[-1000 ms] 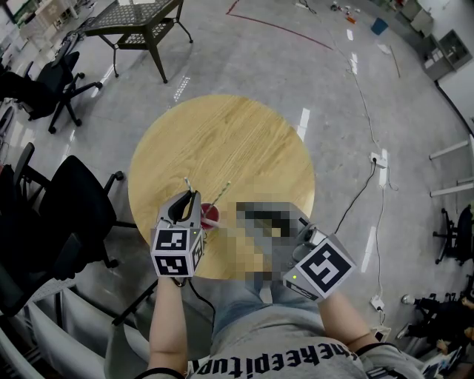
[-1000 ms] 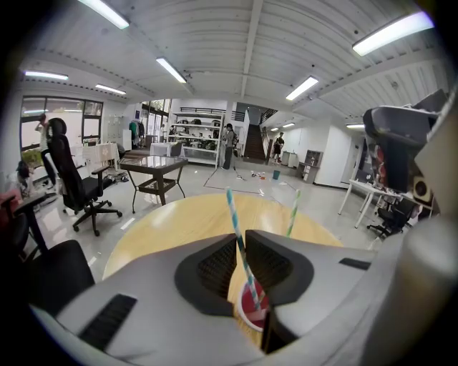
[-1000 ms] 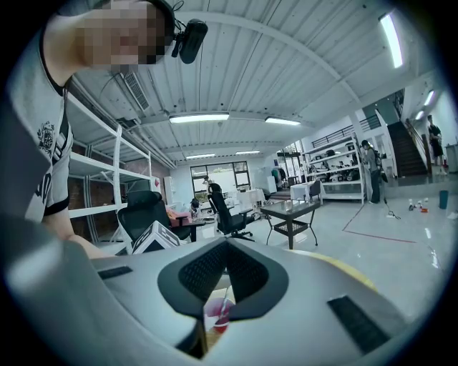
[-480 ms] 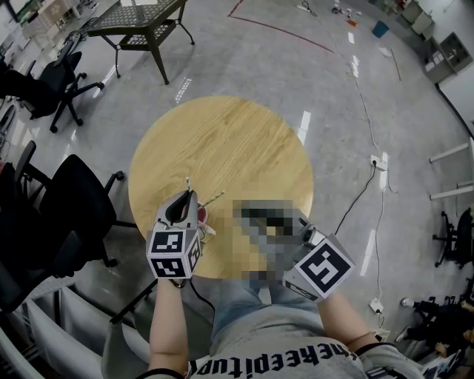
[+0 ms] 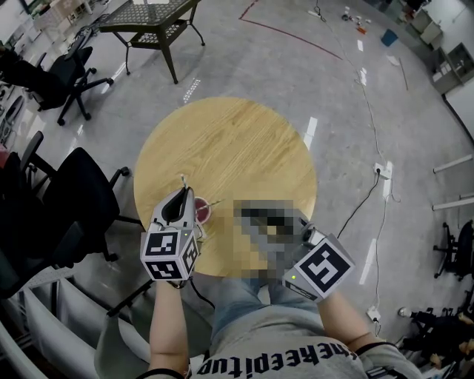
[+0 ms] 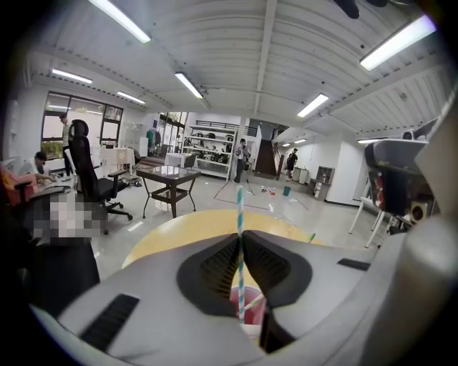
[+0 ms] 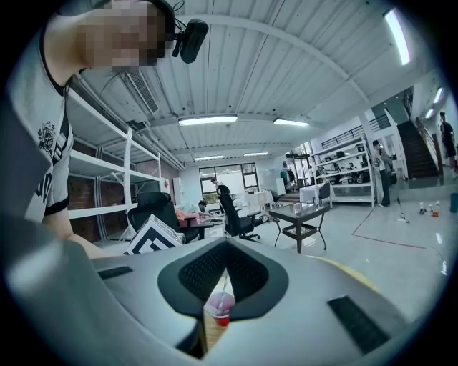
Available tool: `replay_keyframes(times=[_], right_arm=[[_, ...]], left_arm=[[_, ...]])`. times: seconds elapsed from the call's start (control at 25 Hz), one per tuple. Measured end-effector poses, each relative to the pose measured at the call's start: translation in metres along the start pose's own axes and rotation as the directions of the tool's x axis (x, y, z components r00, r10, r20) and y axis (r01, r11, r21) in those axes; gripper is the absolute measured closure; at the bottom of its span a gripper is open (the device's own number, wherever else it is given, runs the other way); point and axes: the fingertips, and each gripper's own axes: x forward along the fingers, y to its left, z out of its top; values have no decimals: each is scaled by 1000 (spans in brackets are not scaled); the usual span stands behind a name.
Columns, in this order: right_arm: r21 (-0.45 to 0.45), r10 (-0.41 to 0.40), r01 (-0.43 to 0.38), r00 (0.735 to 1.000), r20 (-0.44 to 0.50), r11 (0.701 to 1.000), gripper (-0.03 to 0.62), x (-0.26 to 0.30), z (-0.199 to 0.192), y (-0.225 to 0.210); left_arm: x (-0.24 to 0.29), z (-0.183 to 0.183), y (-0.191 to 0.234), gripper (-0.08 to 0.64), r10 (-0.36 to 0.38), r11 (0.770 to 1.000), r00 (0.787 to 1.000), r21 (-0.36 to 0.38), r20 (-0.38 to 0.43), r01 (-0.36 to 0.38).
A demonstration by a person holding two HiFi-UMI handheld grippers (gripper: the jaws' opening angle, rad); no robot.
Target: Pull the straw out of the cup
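Note:
A red cup (image 5: pixel 202 211) stands near the front left edge of the round wooden table (image 5: pixel 237 141). My left gripper (image 5: pixel 185 191) is just left of the cup and is shut on a blue-and-white striped straw (image 6: pixel 240 214). That straw stands upright, and its lower end reaches the cup's (image 6: pixel 254 318) mouth. A second, green-striped straw (image 5: pixel 215 201) leans out of the cup to the right. My right gripper (image 7: pixel 227 244) hangs off the table's front edge with its jaws closed on nothing; its marker cube (image 5: pixel 320 268) shows, and a mosaic patch hides its tips in the head view.
Black office chairs (image 5: pixel 74 200) crowd the table's left side. A dark metal table (image 5: pixel 144 18) stands at the back. A cable (image 5: pixel 370 178) trails across the floor on the right. People stand far off in the room.
My left gripper has drawn slightly back toward the person with the striped straw in it. The second straw has leaned lower to the right. The right gripper has not moved.

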Motion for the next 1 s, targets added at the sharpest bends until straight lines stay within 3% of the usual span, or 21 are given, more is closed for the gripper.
replay_keyframes(times=[0.52, 1.0], right_arm=[[-26, 98, -98, 995, 18, 995, 575, -4, 15, 15], [-52, 202, -200, 978, 41, 978, 575, -12, 27, 33]], left_arm=[[-40, 40, 3, 499, 106, 994, 985, -25, 134, -103], [-91, 81, -9, 499, 192, 981, 946, -42, 261, -187]])
